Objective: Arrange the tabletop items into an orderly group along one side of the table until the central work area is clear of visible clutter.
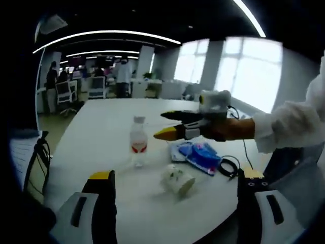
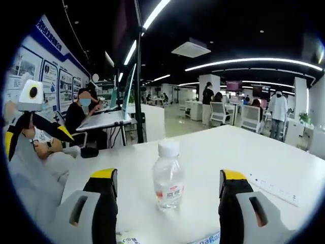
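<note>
Right gripper (image 2: 167,190), jaws spread wide and empty, should square up on the clear plastic water bottle (image 2: 168,175), then close gently around its middle

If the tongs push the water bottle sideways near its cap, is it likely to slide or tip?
The water bottle stands upright, tall and narrow, so a high push would probably tip it. It looks nearly empty, so likely light, and once down its round body may roll on the smooth white table.
</note>
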A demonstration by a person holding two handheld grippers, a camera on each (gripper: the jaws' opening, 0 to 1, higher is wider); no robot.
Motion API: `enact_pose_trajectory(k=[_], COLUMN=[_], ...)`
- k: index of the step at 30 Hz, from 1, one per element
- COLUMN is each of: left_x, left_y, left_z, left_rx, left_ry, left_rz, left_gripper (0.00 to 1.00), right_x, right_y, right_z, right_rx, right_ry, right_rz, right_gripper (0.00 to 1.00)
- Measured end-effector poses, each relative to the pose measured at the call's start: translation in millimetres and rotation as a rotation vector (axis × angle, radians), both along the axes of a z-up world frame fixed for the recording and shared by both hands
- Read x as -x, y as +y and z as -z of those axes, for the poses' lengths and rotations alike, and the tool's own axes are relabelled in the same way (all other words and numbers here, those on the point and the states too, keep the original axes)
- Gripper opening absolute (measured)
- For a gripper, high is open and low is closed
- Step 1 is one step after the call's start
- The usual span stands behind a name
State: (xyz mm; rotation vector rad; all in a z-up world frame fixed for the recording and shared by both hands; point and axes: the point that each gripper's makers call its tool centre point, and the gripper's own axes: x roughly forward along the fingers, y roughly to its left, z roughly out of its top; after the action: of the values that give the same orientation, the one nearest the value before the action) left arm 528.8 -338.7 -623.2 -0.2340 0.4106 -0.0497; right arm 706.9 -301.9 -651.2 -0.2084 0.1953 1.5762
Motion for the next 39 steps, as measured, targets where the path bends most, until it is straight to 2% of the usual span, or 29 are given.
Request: enact_pose_trajectory(k=[4,8,12,24,31,39], left_x=[0.1,3.3,4.2,4.5,5.4,5.5], left_y=[-1.0,2.8,6.4,-6.0,-7.7,-8.7], left_z=[-1.3,7.4,4.9,11.7,16.0,16.8], left_rx=[0.007,-0.010,0.011,-0.002,-0.002,0.008], left_ry=[-0.004,0.037,0.025,0.061,0.079,0.081], left_rz=[0.004,-0.002,-0.020,0.027,0.040,0.039], left_gripper=[0.96,0.97,0.97,0.97,0.96,0.95], right_x=[0.5,-0.7,-2.3,15.4,24.2,23.8], right_y=[-14.2,-27.9,-40.6,-79.6,-93.0,-98.2], right_z=[0.7,5.9,7.5,14.4,12.2,8.7], right_rx=[0.015,0.028,0.028,0.053,0.049,0.052], right_ry=[-0.008,-0.001,0.013,0.018,0.026,0.029], right_rz=[-0.002,0.017,0.042,0.014,0.017,0.021], right_gripper=[0.79,0.78,0.78,0.78,0.78,0.77])
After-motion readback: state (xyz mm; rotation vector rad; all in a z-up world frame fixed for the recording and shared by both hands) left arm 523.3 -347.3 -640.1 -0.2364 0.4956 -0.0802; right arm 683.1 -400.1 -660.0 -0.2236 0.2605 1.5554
